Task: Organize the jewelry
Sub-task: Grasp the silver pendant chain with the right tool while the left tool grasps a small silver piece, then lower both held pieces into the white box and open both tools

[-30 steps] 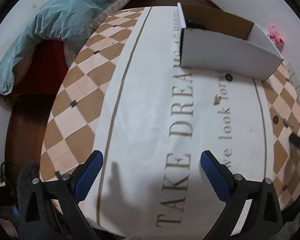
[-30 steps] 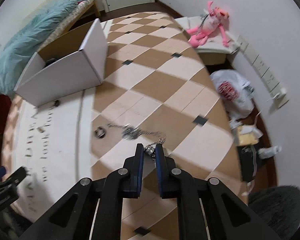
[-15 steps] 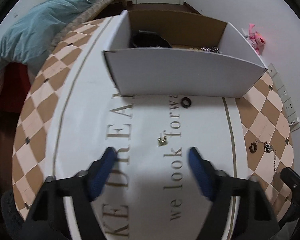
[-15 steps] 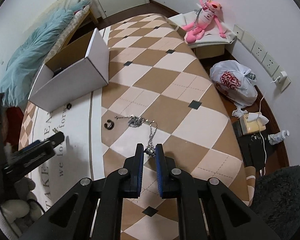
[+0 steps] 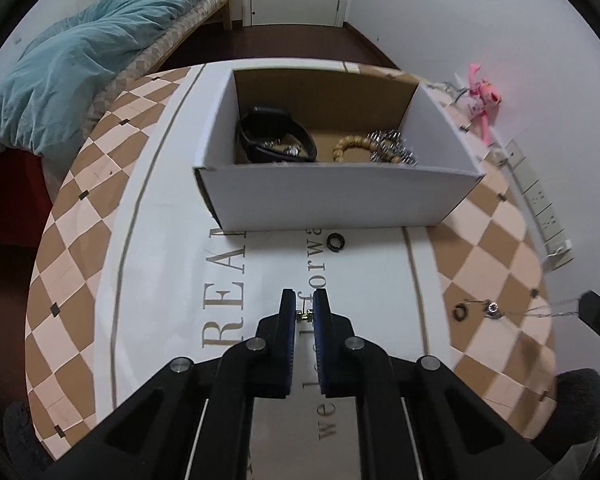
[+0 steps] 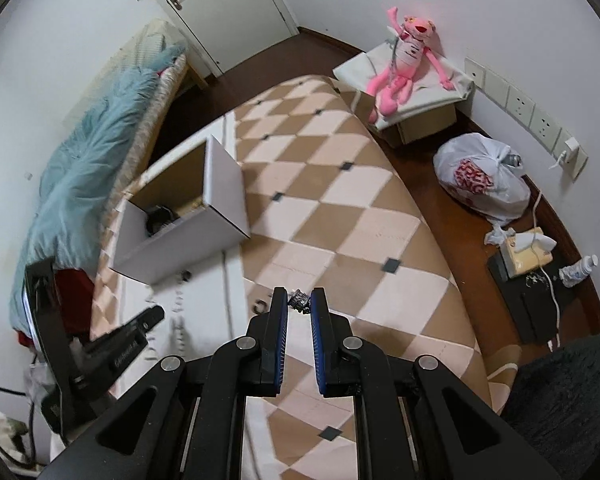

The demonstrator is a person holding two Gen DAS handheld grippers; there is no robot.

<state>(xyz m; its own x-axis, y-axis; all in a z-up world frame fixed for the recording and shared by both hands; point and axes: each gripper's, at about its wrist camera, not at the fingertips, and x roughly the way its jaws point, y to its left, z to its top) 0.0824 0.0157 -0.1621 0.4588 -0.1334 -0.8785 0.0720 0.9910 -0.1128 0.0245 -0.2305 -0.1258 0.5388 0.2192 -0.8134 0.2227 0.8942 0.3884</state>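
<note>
My left gripper (image 5: pixel 304 314) is shut on a small gold earring (image 5: pixel 303 314), low over the white cloth in front of the white cardboard box (image 5: pixel 332 196). The box holds a black watch (image 5: pixel 272 134), a bead bracelet (image 5: pixel 350 146) and a silver chain (image 5: pixel 392 146). A black ring (image 5: pixel 335 242) lies by the box front. My right gripper (image 6: pixel 299 302) is shut on a silver chain necklace (image 6: pixel 299 301), (image 5: pixel 516 311) and holds it above the table. Another dark ring (image 5: pixel 460 313), (image 6: pixel 261 306) lies on the checkered cloth.
The table (image 6: pixel 360 208) carries a checkered cloth with a white printed strip. A bed with a teal blanket (image 5: pixel 60 64) stands left. A pink plush toy (image 6: pixel 404 56), a plastic bag (image 6: pixel 480 180) and floor clutter lie right of the table.
My left gripper moved toward the box and closed on the gold earring. My right gripper lifted the necklace, so the chain now hangs off the table.
</note>
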